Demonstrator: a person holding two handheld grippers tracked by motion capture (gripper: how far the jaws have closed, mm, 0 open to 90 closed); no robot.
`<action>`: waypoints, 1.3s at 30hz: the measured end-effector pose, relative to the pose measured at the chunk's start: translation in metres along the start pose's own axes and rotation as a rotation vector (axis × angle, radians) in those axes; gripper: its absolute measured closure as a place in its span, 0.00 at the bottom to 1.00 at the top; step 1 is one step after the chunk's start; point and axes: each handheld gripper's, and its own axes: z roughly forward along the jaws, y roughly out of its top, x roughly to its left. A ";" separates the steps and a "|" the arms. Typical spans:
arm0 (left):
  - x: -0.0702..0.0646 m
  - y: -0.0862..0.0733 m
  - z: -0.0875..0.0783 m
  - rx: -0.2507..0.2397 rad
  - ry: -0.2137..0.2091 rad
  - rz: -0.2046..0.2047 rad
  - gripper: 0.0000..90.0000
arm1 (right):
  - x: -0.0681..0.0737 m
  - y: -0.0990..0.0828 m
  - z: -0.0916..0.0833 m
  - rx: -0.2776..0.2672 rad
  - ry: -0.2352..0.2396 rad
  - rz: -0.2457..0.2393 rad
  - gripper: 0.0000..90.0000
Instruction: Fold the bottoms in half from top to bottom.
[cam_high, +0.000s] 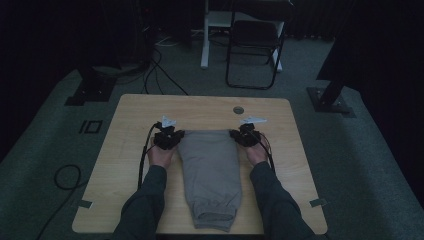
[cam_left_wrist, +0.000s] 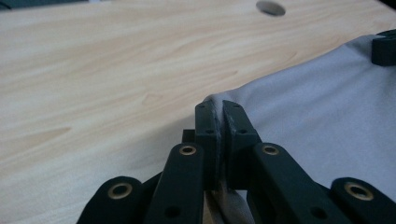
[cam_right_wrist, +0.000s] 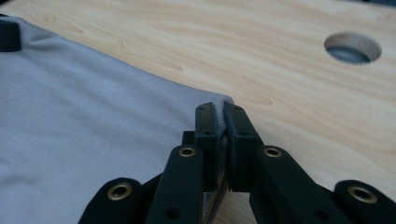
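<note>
Grey folded trousers (cam_high: 211, 170) lie down the middle of the wooden table (cam_high: 130, 120), waistband at the far end. My left gripper (cam_high: 176, 135) is shut on the far left corner of the waistband, and in the left gripper view its jaws (cam_left_wrist: 219, 108) pinch the grey cloth (cam_left_wrist: 317, 121). My right gripper (cam_high: 236, 135) is shut on the far right corner. In the right gripper view, that gripper (cam_right_wrist: 220, 108) clamps the fabric's (cam_right_wrist: 93, 121) edge between its pads. Both corners are raised slightly off the tabletop.
A round cable hole (cam_high: 238, 109) sits in the table past the right gripper, seen large as the hole (cam_right_wrist: 352, 48) in the right gripper view. A black folding chair (cam_high: 254, 45) and cables (cam_high: 155, 75) stand on the floor beyond the table.
</note>
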 end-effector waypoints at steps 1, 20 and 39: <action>-0.001 0.001 -0.002 -0.011 -0.003 0.002 0.96 | 0.000 0.001 -0.002 -0.009 0.005 -0.003 0.96; -0.025 -0.024 -0.050 -0.077 -0.109 0.071 0.95 | 0.018 -0.025 -0.063 -0.088 0.111 -0.090 0.96; -0.062 -0.088 -0.040 0.149 -0.168 0.173 0.95 | 0.039 -0.095 -0.069 0.166 0.126 -0.146 0.95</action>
